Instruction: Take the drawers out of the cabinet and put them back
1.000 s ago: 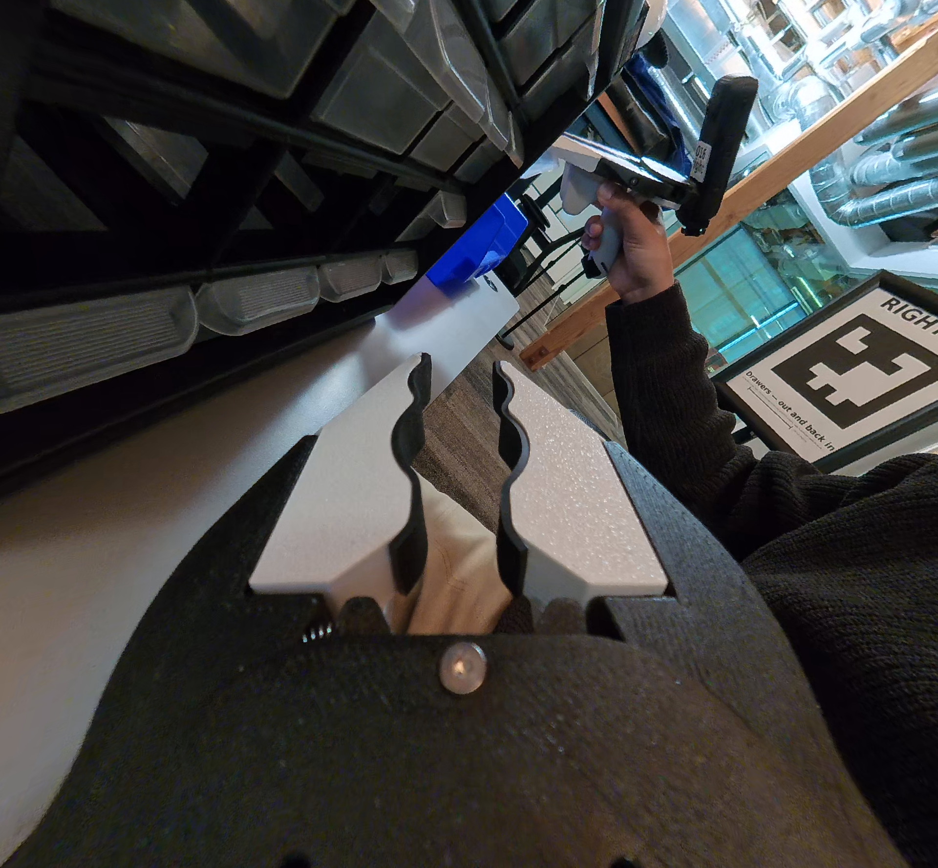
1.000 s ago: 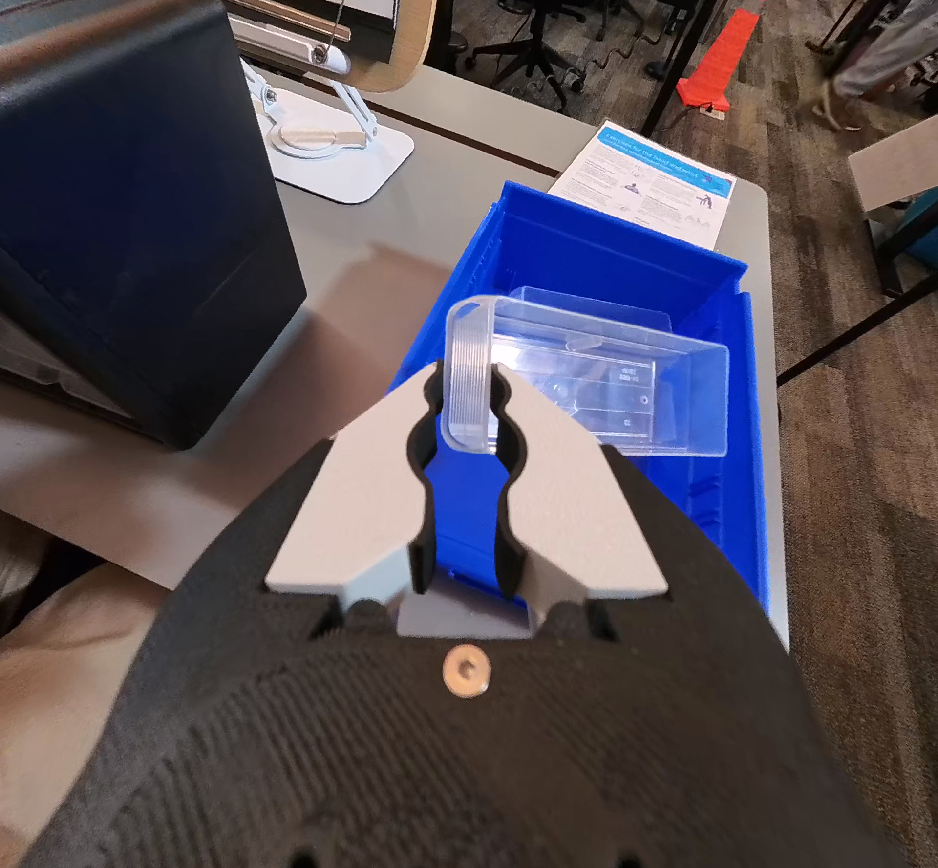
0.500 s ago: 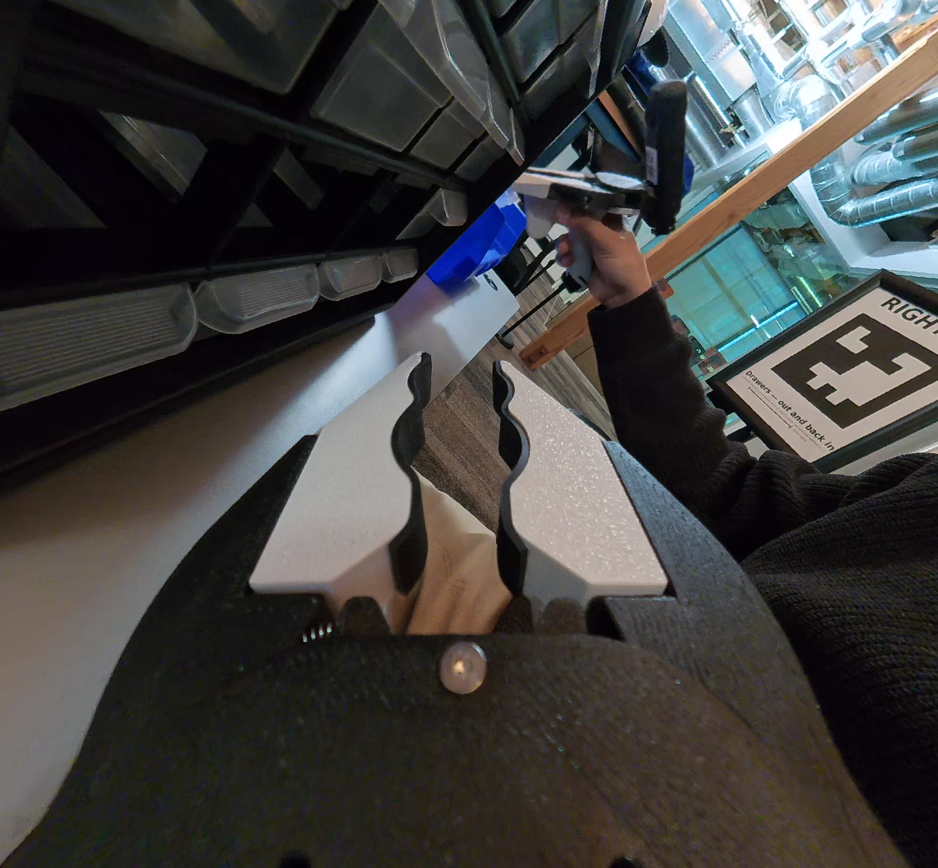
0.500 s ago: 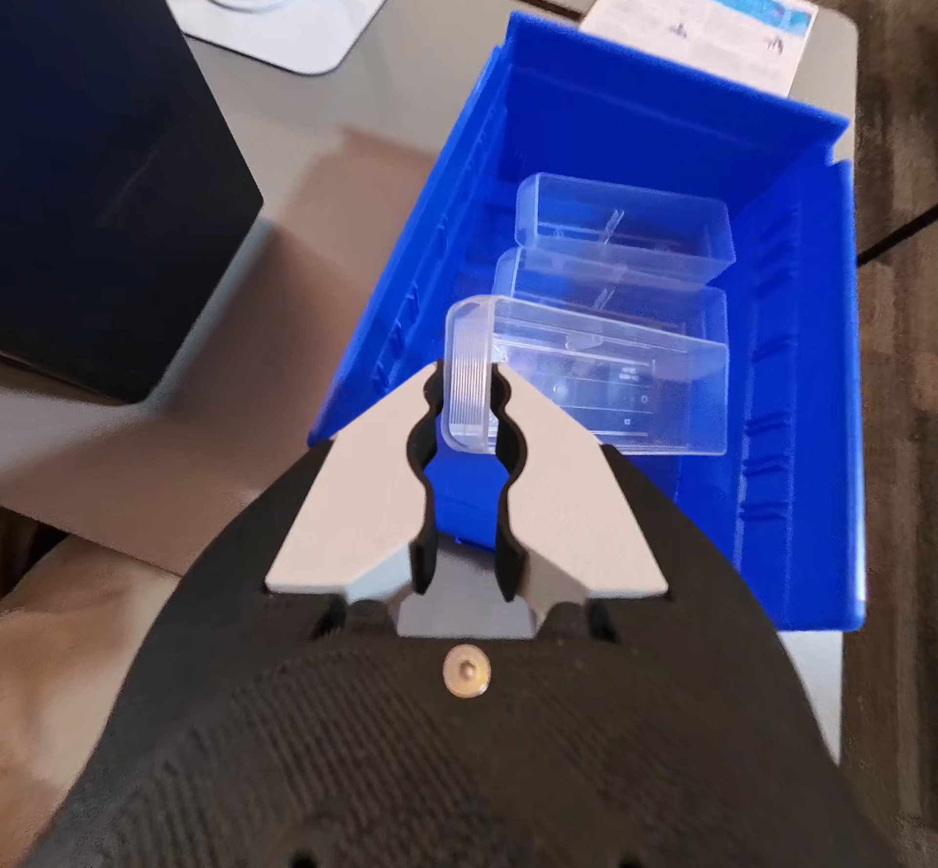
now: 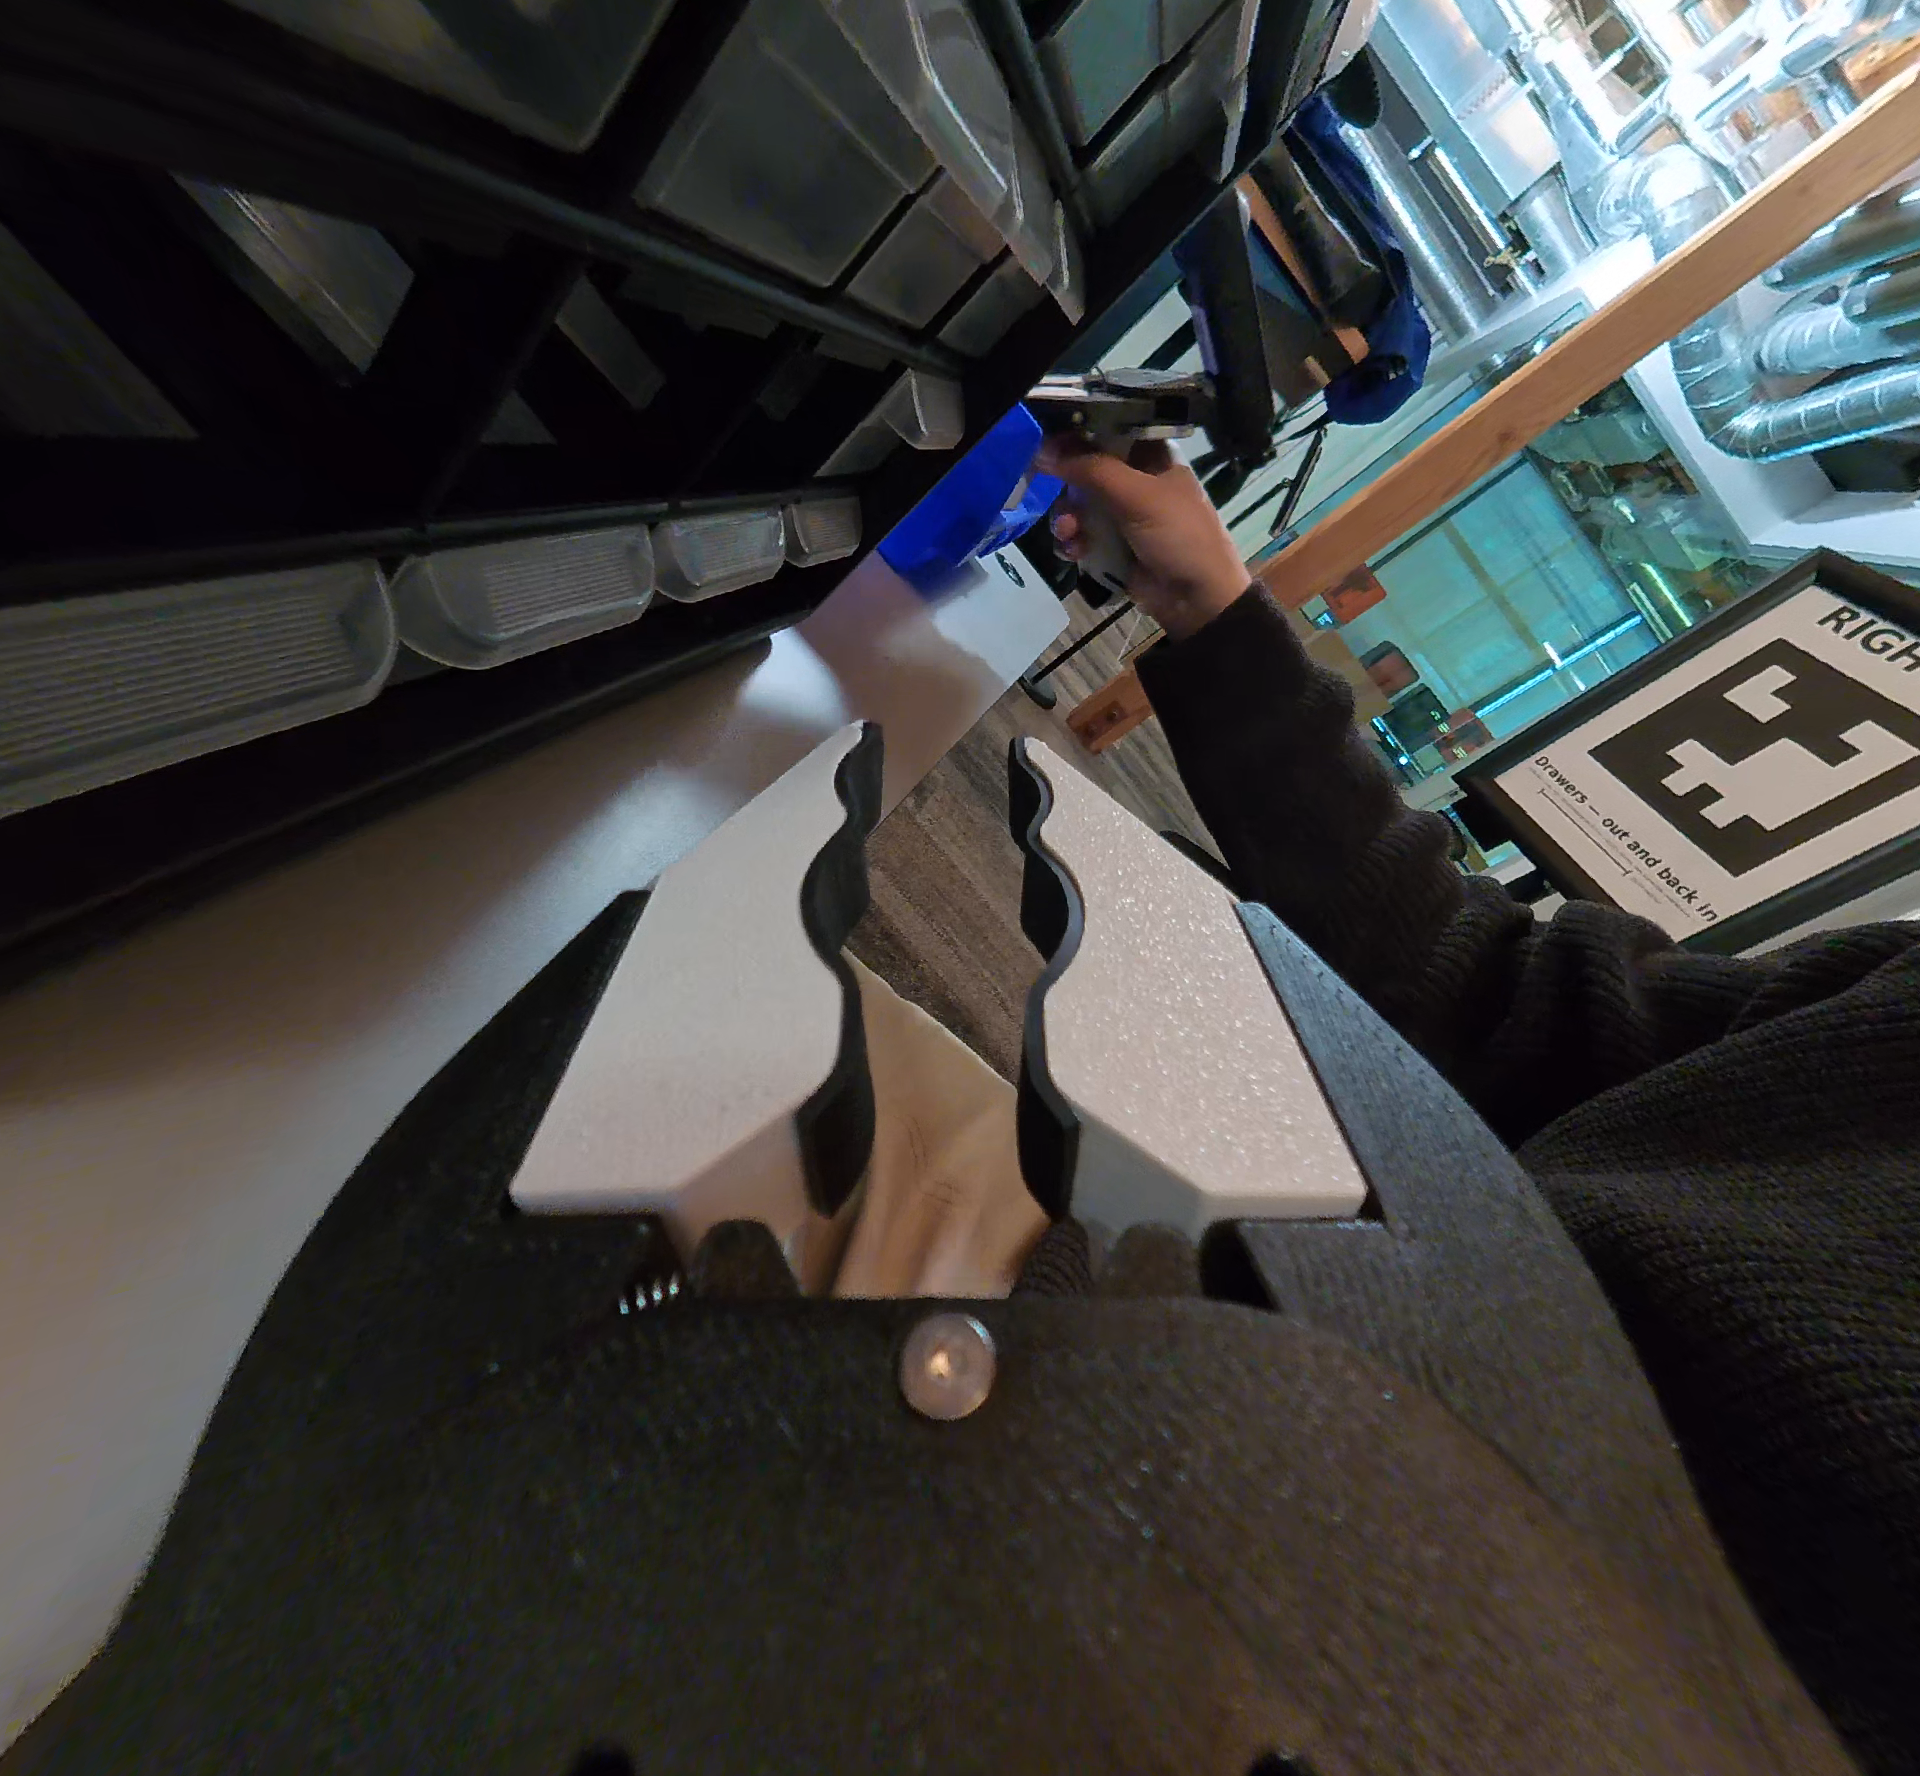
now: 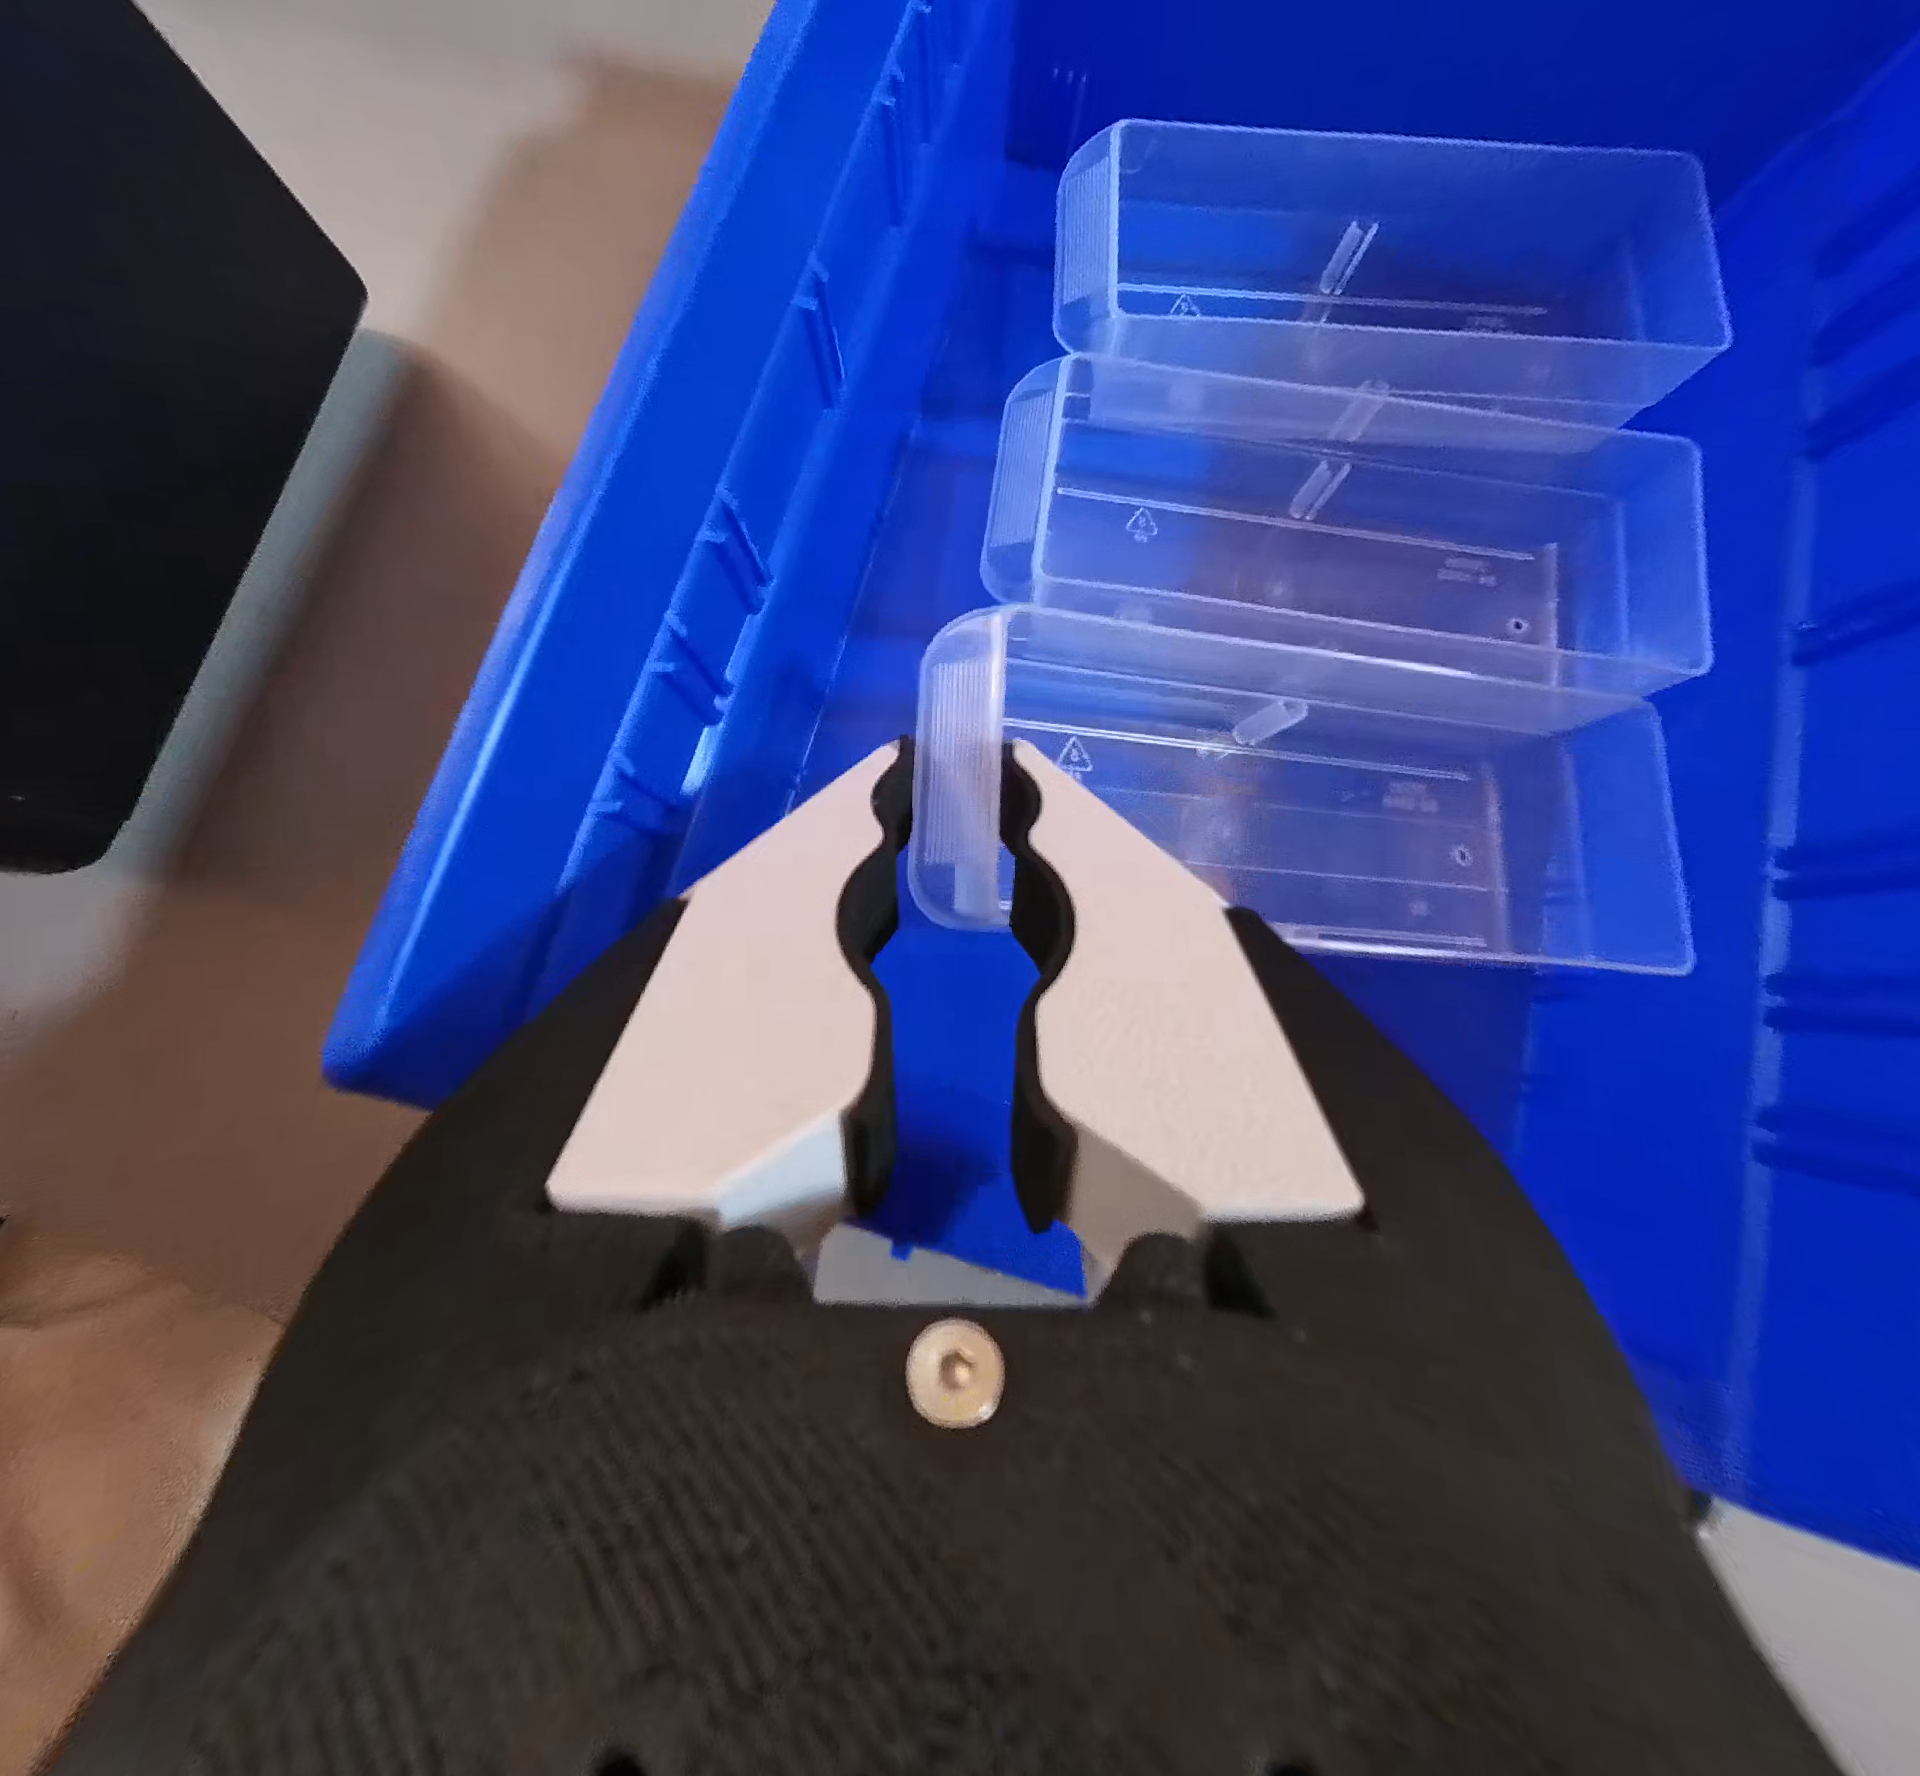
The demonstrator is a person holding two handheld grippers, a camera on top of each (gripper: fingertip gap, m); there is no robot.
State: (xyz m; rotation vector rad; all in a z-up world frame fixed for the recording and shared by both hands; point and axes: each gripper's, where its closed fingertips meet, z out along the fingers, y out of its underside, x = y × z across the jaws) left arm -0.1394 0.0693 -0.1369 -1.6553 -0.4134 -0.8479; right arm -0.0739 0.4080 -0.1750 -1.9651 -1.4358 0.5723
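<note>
Drawer [image 6: 1299,822] is pinched by its handle between the right gripper [image 6: 956,770] fingers; beyond them, 2 drawers [image 6: 1351,438] (likely) could be struck. The left gripper [image 5: 945,770] is held narrowly parted, empty.

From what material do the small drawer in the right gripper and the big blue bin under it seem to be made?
The held drawer looks like clear, glossy hard plastic: the bin's blue shows through its walls, and its handle has fine moulded ribs. The right gripper is shut on that handle. The blue bin looks like opaque moulded plastic with a slight sheen and stiffening ribs on its wall. The exact plastic cannot be told.
</note>
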